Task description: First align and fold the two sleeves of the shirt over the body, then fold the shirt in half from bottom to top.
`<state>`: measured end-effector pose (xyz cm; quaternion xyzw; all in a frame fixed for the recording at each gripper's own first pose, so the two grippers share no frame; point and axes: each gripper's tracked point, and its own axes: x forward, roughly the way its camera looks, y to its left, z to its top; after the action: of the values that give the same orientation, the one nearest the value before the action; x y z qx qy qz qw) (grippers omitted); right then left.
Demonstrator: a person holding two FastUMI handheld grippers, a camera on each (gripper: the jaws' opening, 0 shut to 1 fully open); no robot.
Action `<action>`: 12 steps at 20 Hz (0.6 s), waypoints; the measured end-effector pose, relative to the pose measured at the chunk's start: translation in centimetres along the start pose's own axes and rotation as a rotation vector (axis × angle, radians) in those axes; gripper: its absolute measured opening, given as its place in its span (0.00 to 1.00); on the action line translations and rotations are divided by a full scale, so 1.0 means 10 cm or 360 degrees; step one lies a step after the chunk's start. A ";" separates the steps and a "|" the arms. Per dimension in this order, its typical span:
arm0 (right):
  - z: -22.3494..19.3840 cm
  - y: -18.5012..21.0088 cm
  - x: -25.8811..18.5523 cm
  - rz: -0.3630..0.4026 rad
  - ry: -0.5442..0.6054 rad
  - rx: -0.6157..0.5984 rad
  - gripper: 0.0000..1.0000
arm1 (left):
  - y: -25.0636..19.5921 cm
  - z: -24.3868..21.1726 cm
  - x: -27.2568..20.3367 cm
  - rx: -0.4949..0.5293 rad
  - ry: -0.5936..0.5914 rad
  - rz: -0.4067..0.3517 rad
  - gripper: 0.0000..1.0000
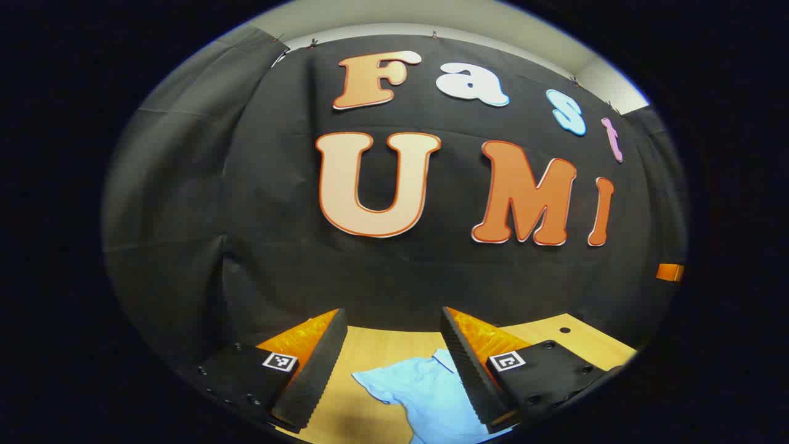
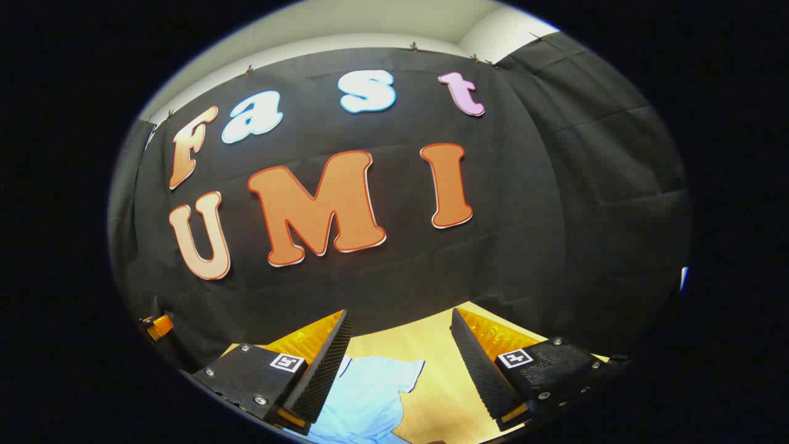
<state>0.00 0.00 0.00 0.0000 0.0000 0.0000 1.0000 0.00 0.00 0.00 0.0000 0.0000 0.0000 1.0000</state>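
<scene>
In the left gripper view the left gripper (image 1: 391,317) hangs above the table (image 1: 382,345) with its fingers spread wide and nothing between them, and the shirt (image 1: 425,394) lies flat at the bottom centre of the frame. In the right gripper view the right gripper (image 2: 400,317) is likewise agape and empty, the shirt (image 2: 367,398) at lower left, its lower part seemingly cut off by the frame edge.

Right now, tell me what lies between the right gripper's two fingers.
In the right gripper view, the open right gripper frames bare wooden table and a sleeve of the light blue shirt, which lies flat below, untouched.
</scene>
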 end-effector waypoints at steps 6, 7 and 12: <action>-0.05 0.31 0.32 0.0106 0.0143 -0.0022 0.98 | 0.35 0.07 0.21 0.0014 0.0021 0.0155 0.97; -0.05 0.28 0.40 0.0088 0.0153 -0.0043 0.98 | 0.34 0.10 0.23 0.0008 0.0032 0.0166 0.97; -0.04 0.23 0.77 0.0078 0.0148 -0.0163 0.98 | 0.32 0.25 0.38 0.0092 -0.0014 0.0275 0.97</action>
<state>7.70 2.25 -0.37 -0.0511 0.0465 0.0245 0.9973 3.80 3.19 2.49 0.0290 -0.0044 0.0864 0.9958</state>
